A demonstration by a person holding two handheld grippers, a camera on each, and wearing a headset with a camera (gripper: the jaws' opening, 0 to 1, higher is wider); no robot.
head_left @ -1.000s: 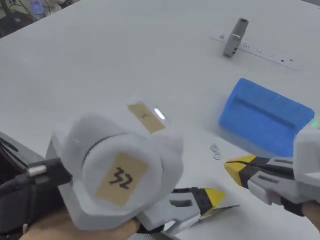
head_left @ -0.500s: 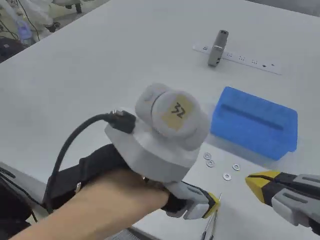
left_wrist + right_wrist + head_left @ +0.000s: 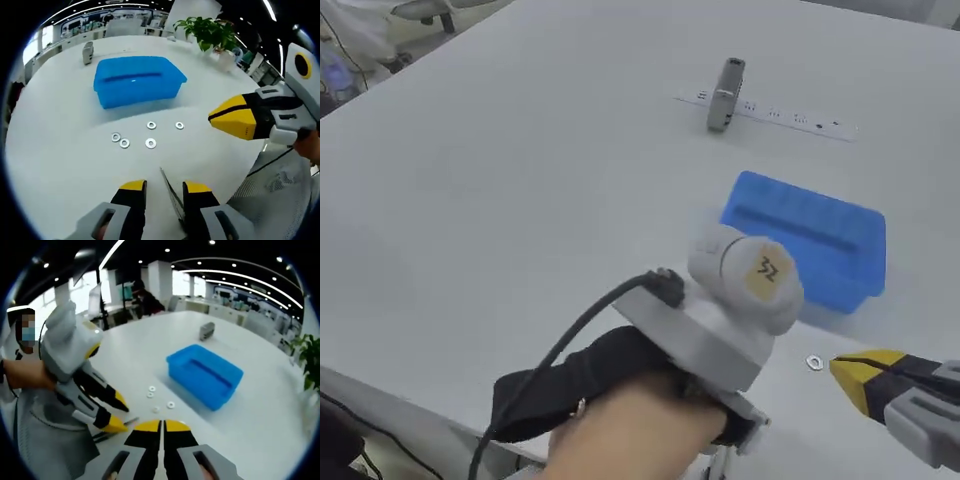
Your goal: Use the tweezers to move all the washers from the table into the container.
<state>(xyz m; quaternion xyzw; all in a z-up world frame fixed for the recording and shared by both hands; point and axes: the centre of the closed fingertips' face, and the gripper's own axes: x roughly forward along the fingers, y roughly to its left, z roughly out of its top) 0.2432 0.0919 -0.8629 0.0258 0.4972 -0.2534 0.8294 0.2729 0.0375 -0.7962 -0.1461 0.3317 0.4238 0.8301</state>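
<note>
Several small metal washers [image 3: 150, 143] lie loose on the white table [image 3: 60, 150] in front of a blue container [image 3: 135, 82]. In the left gripper view my left gripper [image 3: 165, 186] is open, low over the table, and the thin tweezers [image 3: 170, 192] lie between its jaws. My right gripper [image 3: 162, 427] is shut with nothing in it. It comes in from the right as a yellow tip [image 3: 240, 117] beside the washers. In the head view the left gripper's body hides most washers; one washer [image 3: 814, 362] lies near the right gripper [image 3: 865, 375], below the container [image 3: 810, 235].
A white power strip [image 3: 770, 112] with a grey adapter [image 3: 723, 82] lies beyond the container. A potted plant [image 3: 210, 32] stands at the far table edge. The near table edge runs just below the left hand. People stand in the background.
The left gripper has moved away from the head camera, down and right toward the washers and tweezers. The head view has shifted. The right gripper stays at the lower right, shut.
</note>
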